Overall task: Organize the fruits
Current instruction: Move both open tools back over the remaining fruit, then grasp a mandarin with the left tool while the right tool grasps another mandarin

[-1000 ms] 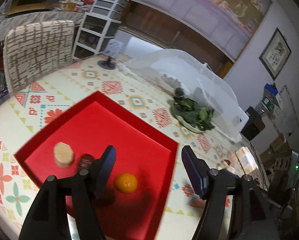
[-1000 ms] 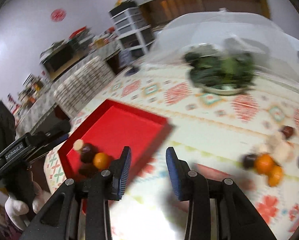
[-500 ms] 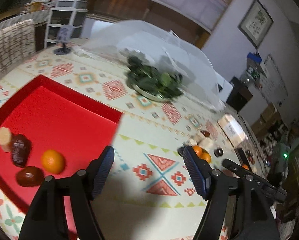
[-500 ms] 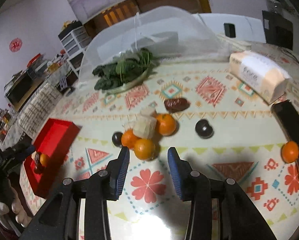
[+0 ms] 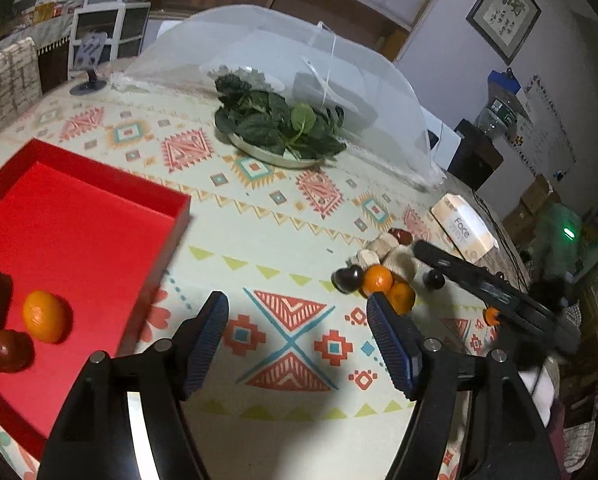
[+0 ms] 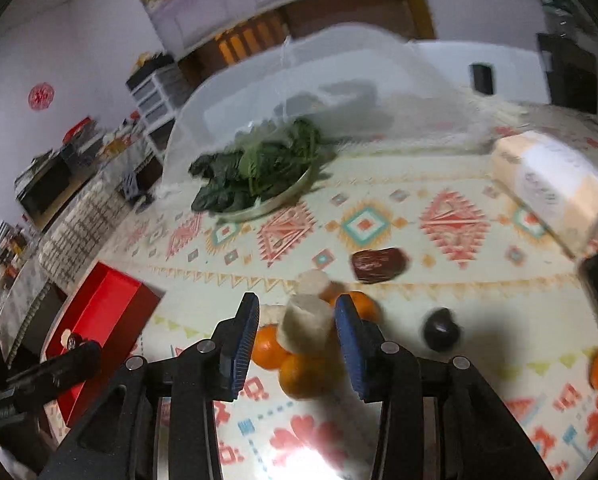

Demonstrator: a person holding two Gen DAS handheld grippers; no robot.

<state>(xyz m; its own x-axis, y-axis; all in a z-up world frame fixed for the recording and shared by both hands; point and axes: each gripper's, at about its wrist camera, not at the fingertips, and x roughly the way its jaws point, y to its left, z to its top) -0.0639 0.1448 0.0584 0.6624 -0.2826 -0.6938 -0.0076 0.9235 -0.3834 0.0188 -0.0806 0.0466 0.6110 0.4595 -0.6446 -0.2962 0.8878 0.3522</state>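
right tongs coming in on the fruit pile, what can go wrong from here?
1. The pale chunk sits between the open right tongs with oranges packed against it; closing may catch two pieces or roll one away.
2. The left tongs hang empty near the same pile; the two could collide.
3. The right wrist view is blurred, so alignment is uncertain.

Dim room, white walls. Framed picture (image 5: pixel 503 12) on the far right wall, red paper-cut (image 6: pixel 41 96) on the left wall. White drawer unit (image 5: pixel 109 8) far left, patterned chair back (image 5: pixel 7 80) near it. Cluttered boxes (image 5: pixel 535 200) far right.
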